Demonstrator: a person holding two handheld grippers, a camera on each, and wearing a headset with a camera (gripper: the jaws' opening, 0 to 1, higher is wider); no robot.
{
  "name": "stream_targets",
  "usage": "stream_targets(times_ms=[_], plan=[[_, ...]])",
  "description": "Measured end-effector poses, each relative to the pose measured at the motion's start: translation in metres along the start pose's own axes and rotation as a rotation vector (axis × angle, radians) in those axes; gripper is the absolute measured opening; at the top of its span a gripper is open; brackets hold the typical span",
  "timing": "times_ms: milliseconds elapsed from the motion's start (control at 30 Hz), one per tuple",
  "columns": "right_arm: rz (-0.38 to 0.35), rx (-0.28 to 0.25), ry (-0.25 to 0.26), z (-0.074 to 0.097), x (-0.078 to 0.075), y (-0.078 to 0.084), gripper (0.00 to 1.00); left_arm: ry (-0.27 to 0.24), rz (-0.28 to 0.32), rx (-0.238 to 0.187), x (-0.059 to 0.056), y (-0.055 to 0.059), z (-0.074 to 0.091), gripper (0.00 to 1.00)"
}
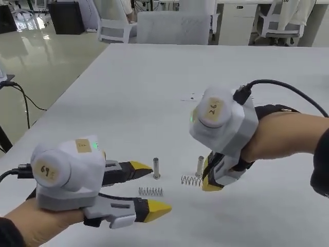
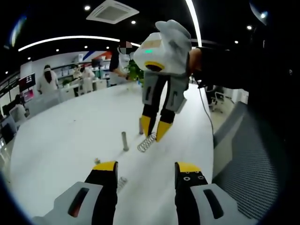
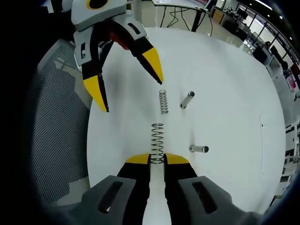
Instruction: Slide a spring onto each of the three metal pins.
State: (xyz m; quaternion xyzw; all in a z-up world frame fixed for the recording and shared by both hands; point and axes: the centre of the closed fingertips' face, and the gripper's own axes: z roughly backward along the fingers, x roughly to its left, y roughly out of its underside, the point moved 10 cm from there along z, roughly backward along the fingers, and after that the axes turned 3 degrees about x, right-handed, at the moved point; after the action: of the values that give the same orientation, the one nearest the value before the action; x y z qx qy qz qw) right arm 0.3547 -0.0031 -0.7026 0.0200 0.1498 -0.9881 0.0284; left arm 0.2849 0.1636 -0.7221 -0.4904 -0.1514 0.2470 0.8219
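- We find the right gripper (image 3: 157,158) closed almost fully on one end coil of the held spring (image 3: 157,138). The rest of that spring lies forward along the table (image 1: 154,92).
- The left gripper (image 2: 146,166) stands wide open and grips nothing. The loose spring (image 1: 150,191) lies flat on the table just ahead of its jaws.
- Two pins are identified, both upright on the table. The first pin (image 1: 200,166) is just beside the right gripper's tips, and the second pin (image 1: 156,168) is near the left gripper's upper jaw.
- Handling judgement: the springs look light, thin-wired and compliant. We expect them to flex sideways, roll on the smooth top and jump free if pinched across too few coils.
- Recommended hold: grip across the coils near one end with moderate force, leaving the bore at the free end open for the pin.
- The pins appear rigid but narrow-based, so a side knock could topple one. The spring should come down along the pin's axis.
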Motion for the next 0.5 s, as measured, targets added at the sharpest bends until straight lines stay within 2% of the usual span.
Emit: stream_targets(times_ms=[300,500], plan=[[0.041,-0.021,-0.004,0.006,0.006,-0.016,0.07,0.016,-0.012,-0.003,-0.003,-0.003,-0.004,0.40],[0.069,-0.023,-0.008,0.006,0.011,-0.020,0.07,0.021,-0.020,-0.003,-0.005,-0.003,-0.006,0.38]])
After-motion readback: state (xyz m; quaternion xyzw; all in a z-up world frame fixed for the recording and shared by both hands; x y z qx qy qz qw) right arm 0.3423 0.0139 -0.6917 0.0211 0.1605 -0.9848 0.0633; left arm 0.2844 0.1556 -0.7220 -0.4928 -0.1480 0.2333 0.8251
